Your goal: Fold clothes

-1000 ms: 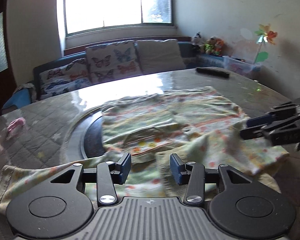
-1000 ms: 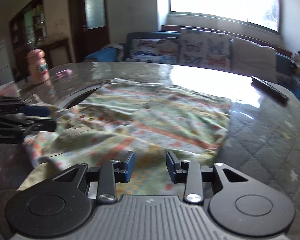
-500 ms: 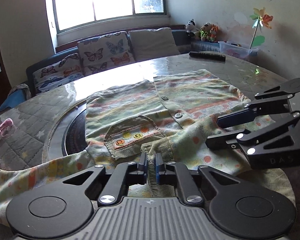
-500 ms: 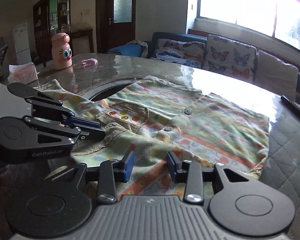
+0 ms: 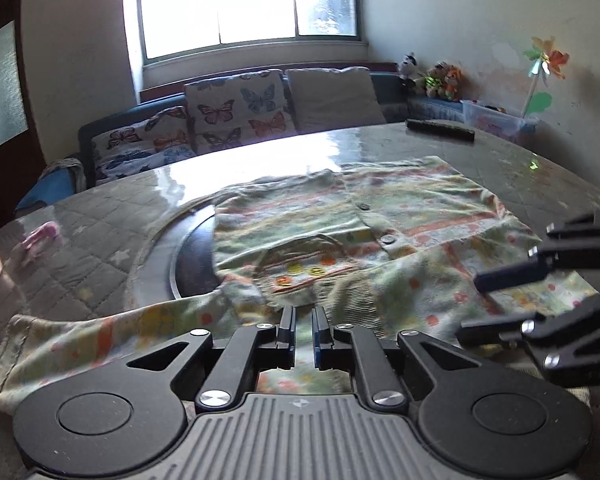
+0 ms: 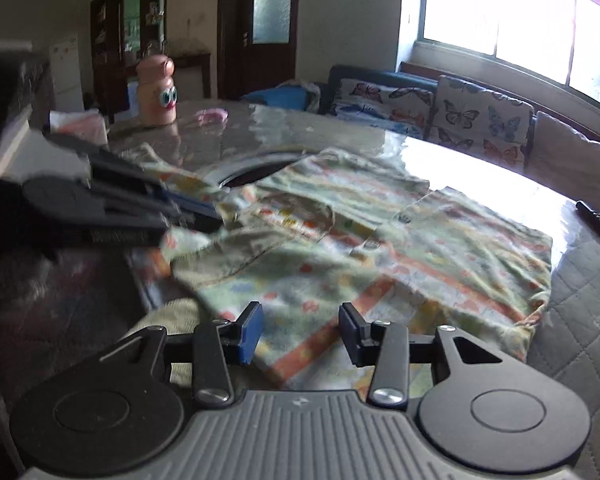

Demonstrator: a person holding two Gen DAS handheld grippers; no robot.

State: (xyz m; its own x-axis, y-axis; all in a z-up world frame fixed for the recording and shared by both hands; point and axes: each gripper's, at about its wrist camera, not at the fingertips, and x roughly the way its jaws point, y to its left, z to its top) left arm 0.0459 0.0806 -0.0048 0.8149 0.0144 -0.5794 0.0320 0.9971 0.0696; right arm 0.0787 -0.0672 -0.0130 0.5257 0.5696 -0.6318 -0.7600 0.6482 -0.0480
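My left hand-held gripper (image 5: 303, 330) has its jaws drawn nearly together, with only a thin gap; cloth lies under and behind them, but I cannot tell whether any is pinched. My right hand-held gripper (image 6: 298, 330) is spread wide and holds nothing, hovering over the near edge of the shirt (image 6: 400, 240).

The shirt lies buttons up on the bench (image 5: 100, 232), partly over the dark round inset (image 5: 192, 264). One sleeve (image 5: 80, 340) trails out flat to the left, and the near part is already bunched toward the pocket (image 5: 300, 268).

The risks I see from here:
- If the left jaws have only a sliver of cloth or none, the fold will slip free as I lift, and the sleeve will flop back.
- The glossy bench may let the whole shirt slide along with a pull instead of folding.
- The two hand-held grippers sit close together; crossing them could snag cloth or knock jaws.
- Lifting one side alone could skew the fold line off the button row (image 5: 380, 228).
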